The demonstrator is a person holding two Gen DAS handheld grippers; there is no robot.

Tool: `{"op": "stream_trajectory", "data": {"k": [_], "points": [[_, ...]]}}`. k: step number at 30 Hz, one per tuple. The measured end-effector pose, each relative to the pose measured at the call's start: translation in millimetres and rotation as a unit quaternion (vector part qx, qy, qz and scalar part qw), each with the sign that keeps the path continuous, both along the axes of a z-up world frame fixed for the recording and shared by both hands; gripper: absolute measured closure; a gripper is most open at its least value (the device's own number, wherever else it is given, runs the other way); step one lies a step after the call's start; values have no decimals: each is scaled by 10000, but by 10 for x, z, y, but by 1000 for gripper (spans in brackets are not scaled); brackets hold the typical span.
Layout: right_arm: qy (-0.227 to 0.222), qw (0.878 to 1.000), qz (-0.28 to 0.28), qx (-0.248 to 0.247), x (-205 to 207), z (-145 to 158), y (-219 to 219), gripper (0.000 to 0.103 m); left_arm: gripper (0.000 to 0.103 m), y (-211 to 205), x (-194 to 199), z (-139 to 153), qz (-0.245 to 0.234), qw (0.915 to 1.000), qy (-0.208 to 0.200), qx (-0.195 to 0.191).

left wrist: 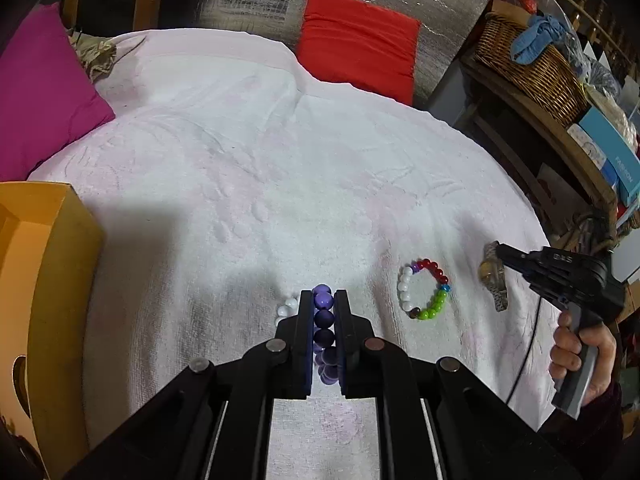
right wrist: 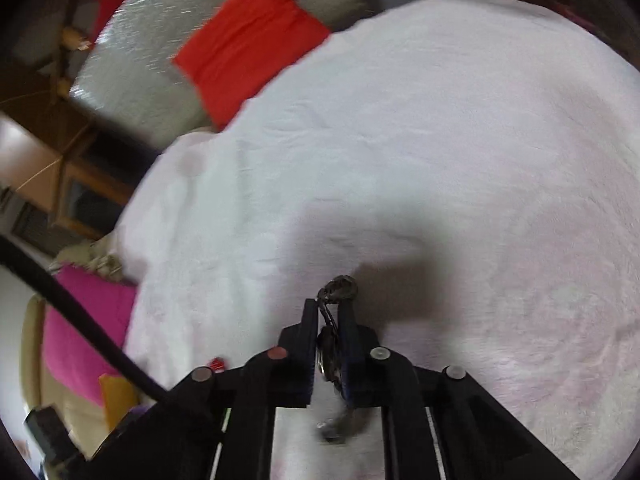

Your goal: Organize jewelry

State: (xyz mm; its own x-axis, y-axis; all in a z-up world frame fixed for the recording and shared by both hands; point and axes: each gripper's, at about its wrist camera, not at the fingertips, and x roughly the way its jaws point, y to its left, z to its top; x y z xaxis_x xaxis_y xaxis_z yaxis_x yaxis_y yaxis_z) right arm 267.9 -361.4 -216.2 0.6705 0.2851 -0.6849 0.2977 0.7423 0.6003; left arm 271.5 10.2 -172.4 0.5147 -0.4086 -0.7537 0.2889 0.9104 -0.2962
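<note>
On the white towel [left wrist: 260, 168], my left gripper [left wrist: 323, 294] is shut on a bracelet of purple beads [left wrist: 324, 320]; its white beads [left wrist: 287, 309] stick out to the left of the fingers. A multi-coloured bead bracelet [left wrist: 438, 305] lies flat to the right. Further right, a metal wristwatch [left wrist: 494, 280] sits near the towel's edge with my right gripper [left wrist: 497, 250] at its upper end. In the right wrist view the right gripper [right wrist: 328, 305] is shut on the wristwatch [right wrist: 329, 354], and a band end [right wrist: 341, 288] pokes out past the fingertips.
An open yellow box [left wrist: 44, 264] stands at the left edge. A magenta cushion [left wrist: 40, 92] and a red cushion [left wrist: 360, 44] lie at the back. At the right are a wicker basket [left wrist: 532, 68], stacked boxes, and the person's hand [left wrist: 580, 356] on the right gripper's handle.
</note>
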Motion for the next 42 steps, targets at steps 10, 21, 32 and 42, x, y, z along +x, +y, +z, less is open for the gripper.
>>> {"op": "stream_trajectory", "data": {"k": [10,21,32,42], "points": [[-250,9993,239,-149,-45,210,107,92,94,71,18,3,118,9999,12,-42],[-9,9891,641,-1329,318,24,404,58,94,81,35,-7,142,9999,47,-46],[-378,9776,767,-1921,261,234,560,91,94,155,73,12,277,9996,15,-91],[-1616,9796,674,-986,-104,653,494,91,94,167,45,94,341,9990,-262,-118]]}}
